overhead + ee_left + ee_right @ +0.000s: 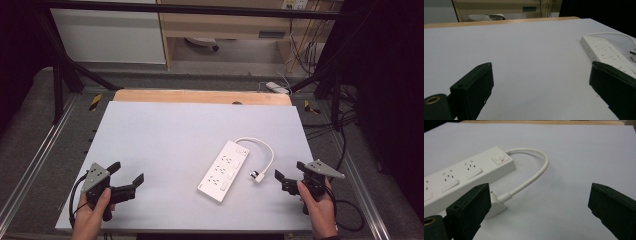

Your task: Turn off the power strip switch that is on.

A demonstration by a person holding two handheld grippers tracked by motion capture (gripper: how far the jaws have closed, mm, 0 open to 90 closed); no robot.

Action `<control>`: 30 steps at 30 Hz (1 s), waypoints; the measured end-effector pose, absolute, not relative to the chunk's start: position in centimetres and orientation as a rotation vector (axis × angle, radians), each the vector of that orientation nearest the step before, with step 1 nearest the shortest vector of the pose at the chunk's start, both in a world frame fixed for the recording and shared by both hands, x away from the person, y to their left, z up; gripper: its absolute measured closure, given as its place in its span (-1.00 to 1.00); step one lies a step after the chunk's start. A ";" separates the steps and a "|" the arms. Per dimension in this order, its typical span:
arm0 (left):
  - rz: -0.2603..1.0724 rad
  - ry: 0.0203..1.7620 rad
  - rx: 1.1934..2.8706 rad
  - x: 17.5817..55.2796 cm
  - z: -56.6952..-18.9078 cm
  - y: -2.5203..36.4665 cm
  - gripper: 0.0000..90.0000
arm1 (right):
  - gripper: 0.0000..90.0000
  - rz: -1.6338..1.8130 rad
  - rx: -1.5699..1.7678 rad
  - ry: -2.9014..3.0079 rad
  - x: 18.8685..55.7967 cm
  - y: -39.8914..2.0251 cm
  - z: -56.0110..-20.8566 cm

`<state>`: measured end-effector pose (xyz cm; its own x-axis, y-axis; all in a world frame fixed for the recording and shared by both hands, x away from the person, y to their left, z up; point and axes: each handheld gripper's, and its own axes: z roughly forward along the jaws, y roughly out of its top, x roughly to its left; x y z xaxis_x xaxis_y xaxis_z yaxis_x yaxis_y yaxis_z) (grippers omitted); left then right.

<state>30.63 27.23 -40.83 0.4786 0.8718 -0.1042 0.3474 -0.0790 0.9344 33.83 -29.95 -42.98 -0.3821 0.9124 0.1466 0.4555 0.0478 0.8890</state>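
Note:
A white power strip [223,170] [607,53] [461,176] lies slantwise on the white table [165,140], right of centre. Its short white cable [265,150] [534,175] loops round to a white plug [258,176] [496,206] lying on the table beside the strip. My left gripper [127,174] [541,92] is held over the near left of the table, open, with nothing between its jaws. My right gripper [290,170] [539,207] stands open just right of the plug, the plug lying close to its left jaw.
The wooden strip [200,96] edges the table's far side. Metal frame rails [35,160] run along both sides. Cupboards [115,35] and hanging cables [305,45] stand beyond the table. A dark curtain [390,75] is at the right.

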 end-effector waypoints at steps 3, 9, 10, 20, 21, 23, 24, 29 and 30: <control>0.616 1.067 1.651 30.6 -40.8 27.4 -0.88 | -0.92 1.316 1.364 1.857 33.8 -30.2 -42.8; 0.617 1.072 1.646 30.7 -40.8 27.4 -0.88 | -0.93 1.317 1.373 1.833 33.7 -30.3 -42.7; 0.617 1.074 1.645 30.7 -40.8 27.5 -0.88 | -0.93 1.317 1.373 1.833 33.7 -30.3 -42.7; 0.613 1.075 1.648 30.7 -40.9 27.5 -0.88 | -0.93 1.322 1.380 1.789 33.6 -30.3 -42.2; 0.612 1.075 1.649 30.7 -40.9 27.5 -0.88 | -0.93 1.322 1.380 1.789 33.6 -30.3 -42.2; 0.614 1.073 1.649 30.7 -40.9 27.5 -0.88 | -0.93 1.324 1.372 1.788 33.5 -30.2 -42.1; 0.613 1.075 1.647 30.7 -40.9 27.5 -0.88 | -0.92 1.323 1.366 1.788 33.6 -30.2 -42.0; 0.613 1.078 1.657 30.8 -40.9 27.5 -0.88 | -0.91 1.327 1.360 1.776 33.5 -30.1 -41.7; 0.613 1.078 1.657 30.8 -40.9 27.5 -0.88 | -0.91 1.330 1.356 1.775 33.5 -30.1 -41.6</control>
<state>30.78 27.47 -40.91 0.4694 0.8765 -0.1067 0.3560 -0.0773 0.9313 33.45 -30.11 -41.63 -0.3516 0.9252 0.1430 0.3969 0.0089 0.9178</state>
